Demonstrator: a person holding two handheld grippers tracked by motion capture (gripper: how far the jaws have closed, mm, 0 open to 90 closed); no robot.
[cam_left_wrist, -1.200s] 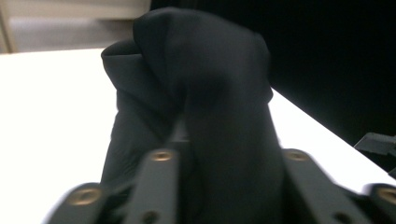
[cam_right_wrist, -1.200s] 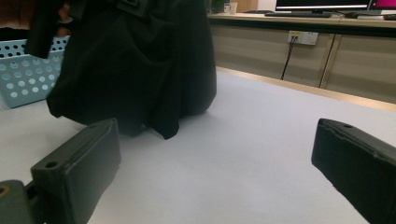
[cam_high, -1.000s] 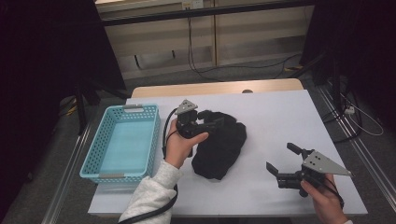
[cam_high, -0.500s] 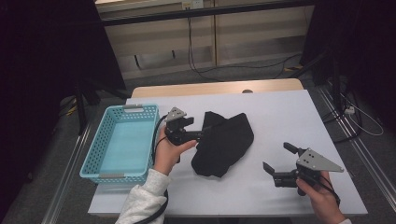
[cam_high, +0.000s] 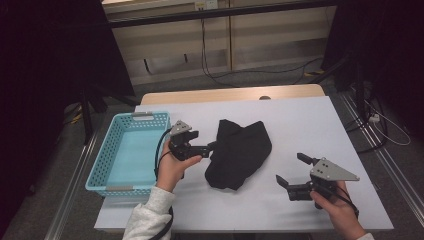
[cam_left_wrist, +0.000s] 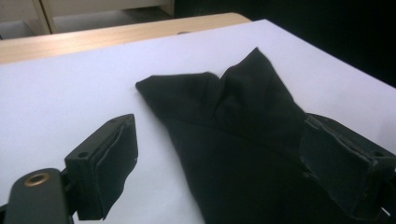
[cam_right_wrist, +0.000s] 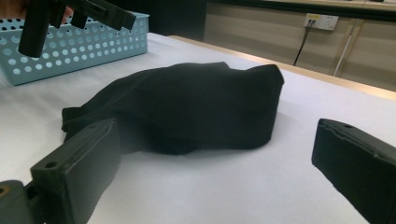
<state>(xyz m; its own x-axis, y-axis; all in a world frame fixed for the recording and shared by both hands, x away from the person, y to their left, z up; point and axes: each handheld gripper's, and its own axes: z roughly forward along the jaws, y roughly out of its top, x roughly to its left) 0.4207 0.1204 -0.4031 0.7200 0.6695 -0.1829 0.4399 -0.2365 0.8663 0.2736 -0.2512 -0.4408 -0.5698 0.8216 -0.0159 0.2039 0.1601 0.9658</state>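
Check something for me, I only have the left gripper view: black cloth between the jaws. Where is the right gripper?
Observer: The right gripper is at the table's near right, jaws open, pointing at the black cloth and apart from it.
Operator: Anything beside my gripper?
Observer: A light blue basket stands just left of the left gripper, whose jaws have just been opening over the cloth's edge.
Operator: Cloth near a table edge?
Observer: No, it lies bunched mid-table, white surface all round.
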